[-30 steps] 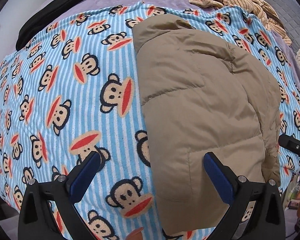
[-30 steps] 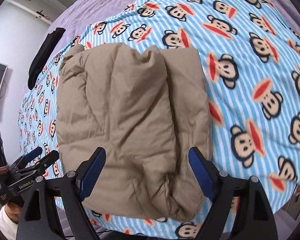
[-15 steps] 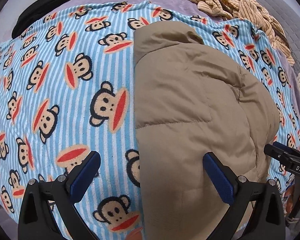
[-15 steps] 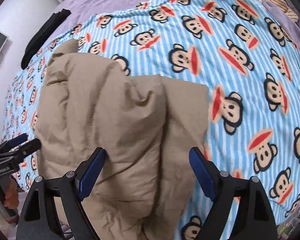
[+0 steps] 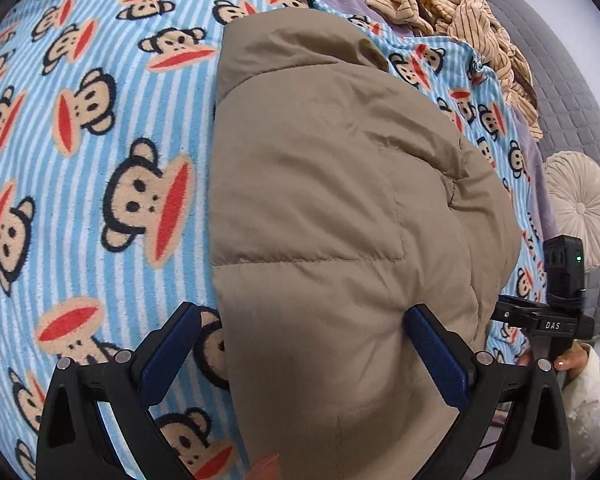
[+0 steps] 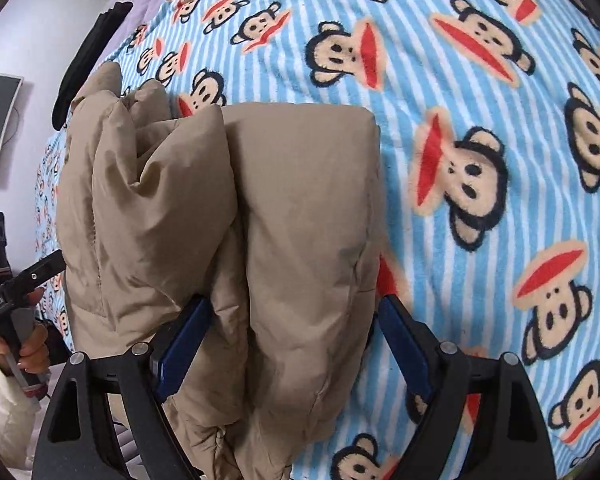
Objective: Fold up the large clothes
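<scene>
Monkey-print blanket (image 5: 100, 168) on bed carries tan puffer jacket (image 5: 340, 208): soft, bulky, slippery. Left tool (image 5: 300, 356), right tool (image 6: 296, 340) wide open, empty; take jacket's near hem corners.

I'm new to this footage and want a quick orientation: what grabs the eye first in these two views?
The bright blue-striped monkey-print blanket fills both views, with a puffy tan jacket lying folded lengthwise on it. The left hand-held gripper stands open over the jacket's near left edge, and the right hand-held gripper stands open astride its near right part. A crumpled striped beige garment lies at the far end.
</scene>
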`<state>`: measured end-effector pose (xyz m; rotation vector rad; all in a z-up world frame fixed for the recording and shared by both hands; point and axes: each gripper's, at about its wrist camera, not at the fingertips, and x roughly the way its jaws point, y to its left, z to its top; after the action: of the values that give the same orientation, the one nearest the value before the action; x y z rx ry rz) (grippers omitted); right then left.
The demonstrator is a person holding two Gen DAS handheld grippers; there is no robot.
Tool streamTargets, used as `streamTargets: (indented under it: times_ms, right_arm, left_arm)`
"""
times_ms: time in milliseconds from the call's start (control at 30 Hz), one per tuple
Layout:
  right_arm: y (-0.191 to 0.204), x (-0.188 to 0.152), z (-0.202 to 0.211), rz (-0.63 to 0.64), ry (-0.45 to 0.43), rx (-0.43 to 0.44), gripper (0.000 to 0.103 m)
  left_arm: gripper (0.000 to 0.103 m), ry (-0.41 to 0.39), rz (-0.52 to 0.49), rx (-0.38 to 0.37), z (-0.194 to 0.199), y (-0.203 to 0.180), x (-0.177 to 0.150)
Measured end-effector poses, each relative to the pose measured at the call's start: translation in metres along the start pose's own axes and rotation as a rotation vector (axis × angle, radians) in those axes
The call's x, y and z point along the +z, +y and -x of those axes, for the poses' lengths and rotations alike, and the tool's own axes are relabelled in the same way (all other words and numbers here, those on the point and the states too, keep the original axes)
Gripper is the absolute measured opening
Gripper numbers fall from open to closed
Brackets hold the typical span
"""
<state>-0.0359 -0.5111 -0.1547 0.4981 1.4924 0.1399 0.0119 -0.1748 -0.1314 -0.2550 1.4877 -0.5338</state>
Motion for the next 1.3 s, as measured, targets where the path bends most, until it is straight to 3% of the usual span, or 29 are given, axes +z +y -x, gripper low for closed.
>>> streamTargets:
  times_ms: [100,200,300,367,433,500,667,833,933,1100,1233,1300]
  right_arm:
    - [-0.004,0.004,-0.01,-0.013,0.045,0.14,0.088]
    - [-0.009,0.008,-0.021,-0.054,0.086,0.276,0.088]
    - [-0.011,0.015,-0.026,-0.006,0.071,0.163,0.091]
    - [-0.01,0.018,-0.031,0.038,0.07,0.148,0.103]
    - [-0.008,0.021,-0.041,0.059,0.081,0.189,0.103]
    - [-0.007,0.026,-0.049,0.057,0.083,0.291,0.103]
    - [-0.02,0.039,-0.071,-0.071,0.112,0.391,0.103]
    - [-0.027,0.03,-0.062,-0.088,0.115,0.376,0.103]
    - [-0.038,0.02,-0.052,-0.066,0.125,0.332,0.103]
    - [-0.038,0.03,-0.071,-0.079,0.133,0.419,0.103]
    - [-0.031,0.038,-0.083,-0.116,0.137,0.479,0.103]
    - [-0.032,0.036,-0.08,-0.13,0.139,0.486,0.093]
  left_arm:
    - [0.103,0.039,0.027,-0.108,-0.011,0.01,0.004]
    - [0.103,0.051,0.006,-0.128,-0.022,0.012,0.006]
    - [0.103,0.065,-0.012,-0.155,-0.034,0.013,0.01]
    - [0.103,0.074,-0.016,-0.184,-0.045,0.013,0.015]
    - [0.103,0.08,-0.003,-0.199,-0.054,0.015,0.018]
    - [0.103,0.079,0.031,-0.216,-0.062,0.017,0.023]
    - [0.103,0.091,0.077,-0.227,-0.073,0.01,0.027]
    - [0.103,0.116,0.006,-0.196,-0.068,-0.003,0.026]
    - [0.103,0.134,0.046,-0.243,-0.074,0.008,0.024]
    - [0.103,0.13,0.077,-0.276,-0.084,0.005,0.025]
    - [0.081,0.084,0.046,-0.242,-0.066,-0.012,0.024]
    - [0.074,0.06,0.014,-0.228,-0.051,-0.025,0.024]
